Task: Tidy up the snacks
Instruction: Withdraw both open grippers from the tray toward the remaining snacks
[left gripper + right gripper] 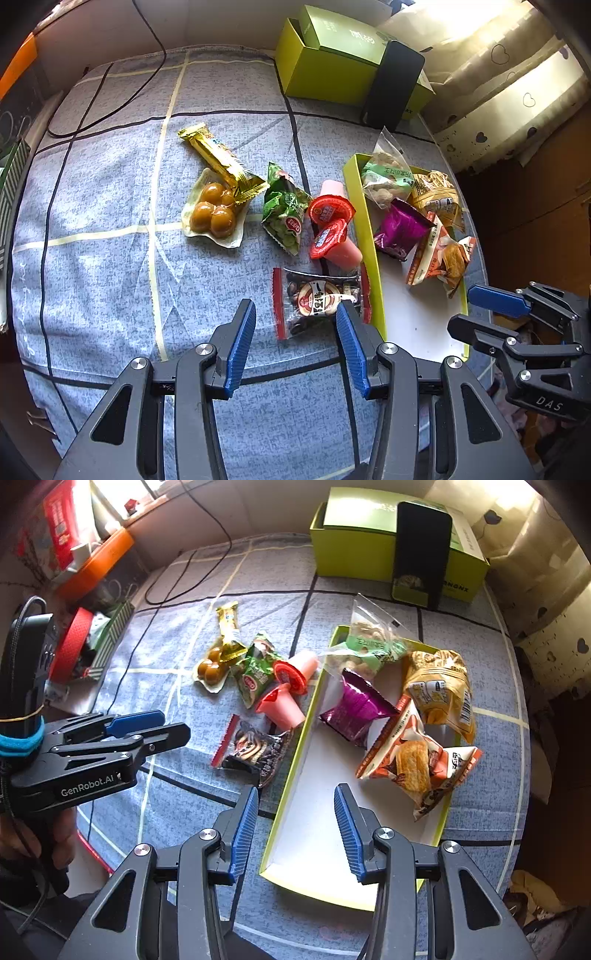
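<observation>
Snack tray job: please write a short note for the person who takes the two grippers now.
Left gripper: open, empty, above the dark red-edged packet on the cloth.
Right gripper: open, empty, over the near end of the tray.
Done: four packets lie in the tray: clear nut bag, purple, yellow, orange.
Left on the cloth: gold bar, brown balls pack, green packet, two jelly cups and the dark packet.
</observation>
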`<state>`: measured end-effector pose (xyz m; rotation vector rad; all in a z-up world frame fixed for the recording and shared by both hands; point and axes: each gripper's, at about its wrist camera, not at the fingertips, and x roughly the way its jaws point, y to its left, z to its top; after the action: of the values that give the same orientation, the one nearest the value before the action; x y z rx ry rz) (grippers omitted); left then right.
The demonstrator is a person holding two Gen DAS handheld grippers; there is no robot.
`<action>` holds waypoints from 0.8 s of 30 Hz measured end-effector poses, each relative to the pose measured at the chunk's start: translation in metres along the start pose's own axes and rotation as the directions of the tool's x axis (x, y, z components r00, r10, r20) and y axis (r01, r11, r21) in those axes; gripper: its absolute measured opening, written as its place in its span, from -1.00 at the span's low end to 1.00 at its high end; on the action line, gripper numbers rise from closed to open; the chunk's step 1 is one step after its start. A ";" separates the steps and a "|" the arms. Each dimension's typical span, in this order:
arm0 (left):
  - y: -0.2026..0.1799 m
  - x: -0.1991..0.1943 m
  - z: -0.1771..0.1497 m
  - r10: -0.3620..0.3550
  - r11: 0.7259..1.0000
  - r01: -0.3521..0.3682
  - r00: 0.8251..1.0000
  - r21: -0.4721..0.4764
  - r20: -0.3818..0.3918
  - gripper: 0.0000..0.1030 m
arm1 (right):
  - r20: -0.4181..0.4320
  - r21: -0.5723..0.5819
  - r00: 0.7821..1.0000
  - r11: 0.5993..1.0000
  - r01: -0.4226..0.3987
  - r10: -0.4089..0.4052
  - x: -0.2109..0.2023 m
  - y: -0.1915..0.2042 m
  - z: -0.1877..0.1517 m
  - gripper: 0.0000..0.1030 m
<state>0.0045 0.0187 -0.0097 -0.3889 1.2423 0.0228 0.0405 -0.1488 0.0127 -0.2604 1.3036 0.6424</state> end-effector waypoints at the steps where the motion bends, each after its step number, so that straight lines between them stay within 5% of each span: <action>1: 0.002 -0.001 0.000 0.000 1.000 0.000 1.000 -0.004 0.001 -0.09 | -0.003 -0.015 1.000 1.000 -0.003 0.003 0.002 0.004 0.001 -0.20; 15: 0.041 -0.009 -0.009 0.002 0.995 -0.001 1.000 -0.095 0.016 -0.09 | -0.079 -0.264 0.997 0.964 -0.040 0.020 0.050 0.050 0.024 -0.13; 24: 0.059 -0.006 -0.012 0.003 0.989 -0.001 1.000 -0.149 0.013 -0.09 | -0.139 -0.475 0.989 0.880 -0.029 -0.043 0.093 0.070 0.036 -0.07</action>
<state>-0.0222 0.0714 -0.0237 -0.5163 1.2322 0.1207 0.0410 -0.0468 -0.0540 -0.7280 1.2668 0.9507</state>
